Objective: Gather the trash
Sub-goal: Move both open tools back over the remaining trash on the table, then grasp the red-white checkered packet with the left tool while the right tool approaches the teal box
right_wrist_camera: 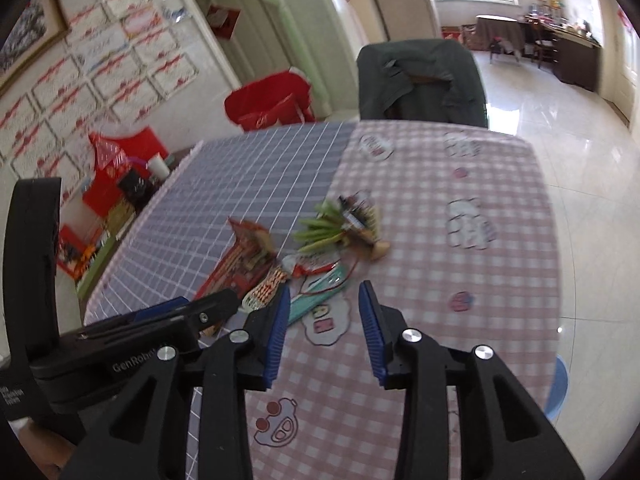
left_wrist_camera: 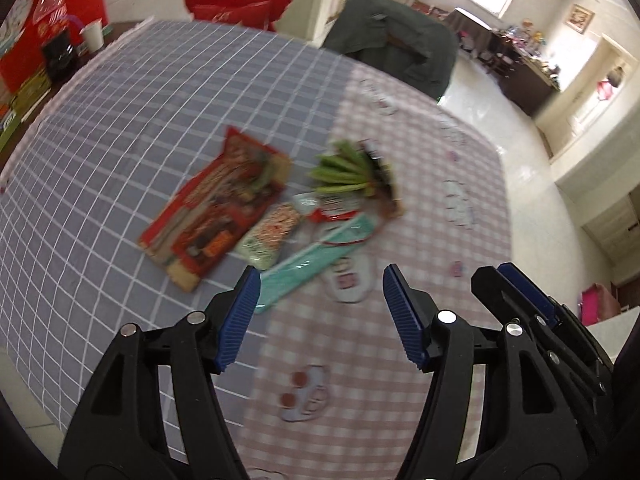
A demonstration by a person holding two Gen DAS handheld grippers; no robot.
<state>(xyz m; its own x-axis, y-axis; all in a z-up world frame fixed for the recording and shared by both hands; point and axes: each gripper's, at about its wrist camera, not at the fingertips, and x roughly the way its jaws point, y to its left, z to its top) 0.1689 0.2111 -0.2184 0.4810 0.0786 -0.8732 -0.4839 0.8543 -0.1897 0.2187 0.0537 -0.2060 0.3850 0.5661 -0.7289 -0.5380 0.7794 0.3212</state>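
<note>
On the far left edge of the counter point(left_wrist_camera: 120, 128), which wears a blue grid cloth on one half and a pink check cloth on the other, stand one red gift bag point(left_wrist_camera: 48, 36), one white paper cup point(left_wrist_camera: 93, 34) and one dark box point(left_wrist_camera: 60, 56); the flat items beside them are cut off by the frame.

The trash lies in one loose cluster near the middle of the counter, across the seam between the two cloths. Left to right it counts: one large red snack wrapper point(left_wrist_camera: 216, 204) lying flat on the blue half, one small red-and-white patterned packet point(left_wrist_camera: 270, 234) just beside it, one long teal wrapper point(left_wrist_camera: 316, 260) on the pink half, one small red-and-white torn wrapper point(left_wrist_camera: 334, 206) above that, and one green-and-dark wrapper point(left_wrist_camera: 352, 170) farthest from the cameras. Motion blur makes all printing unreadable, and where the pieces overlap their edges cannot be separated.

The left hand-held gripper point(left_wrist_camera: 320, 316) hangs above the near side of the cluster with its blue pads wide apart, empty. The right hand-held gripper point(right_wrist_camera: 322, 332) is just beside it, also spread and empty.

Beyond the far edge are one red chair point(left_wrist_camera: 240, 0) and one chair draped in dark green point(left_wrist_camera: 392, 36).
</note>
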